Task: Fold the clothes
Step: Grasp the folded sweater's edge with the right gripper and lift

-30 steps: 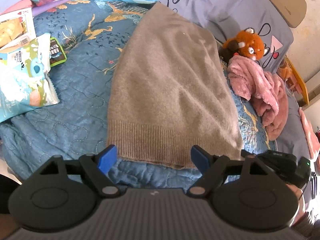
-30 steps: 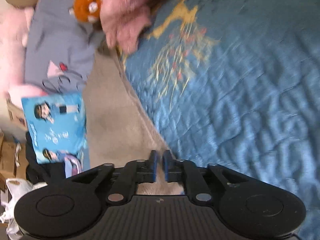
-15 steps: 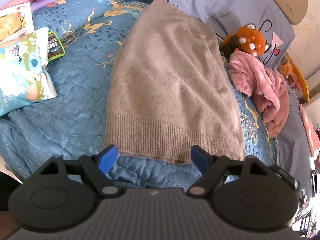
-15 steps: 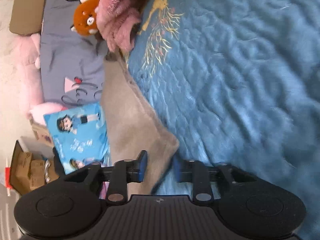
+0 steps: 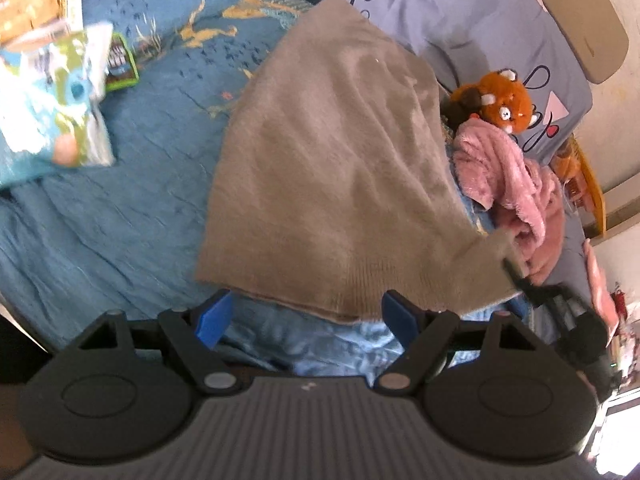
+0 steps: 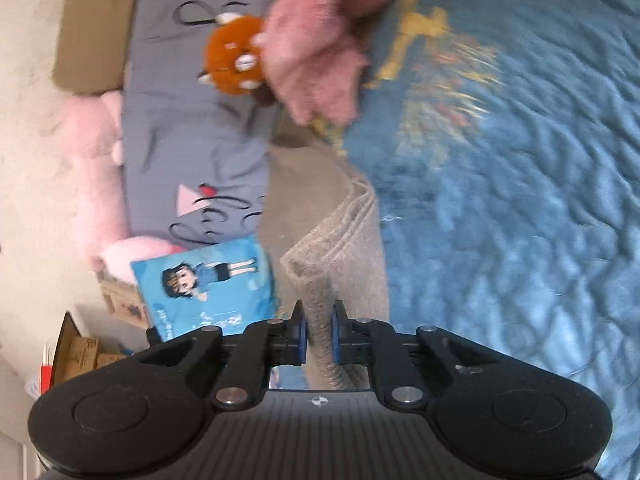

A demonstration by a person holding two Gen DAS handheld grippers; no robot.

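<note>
Now, left to right:
Snack bags (image 5: 60, 112): on the blue quilt (image 5: 120, 208) at far left, well apart from the sweater.
Left tool (image 5: 304, 316): jaws wide and opening, nothing between them; it hangs just over the near hem, both blue pads clear of the knit.
Sweater (image 5: 336, 184): tan knit, spread flat on the bed and running away from the left tool toward the pillow (image 5: 460, 12); its near right corner is pulled up off the quilt toward the right.
Right tool (image 6: 318, 338): jaws closing on that corner's ribbed hem, a fold of knit (image 6: 336, 248) pinched between the pads and rising ahead of it.
Pink garment (image 5: 508, 184): heaped just beside the sweater's right edge.
Plush toy (image 5: 500, 100): orange, touching the pink garment, against the pillow.
</note>
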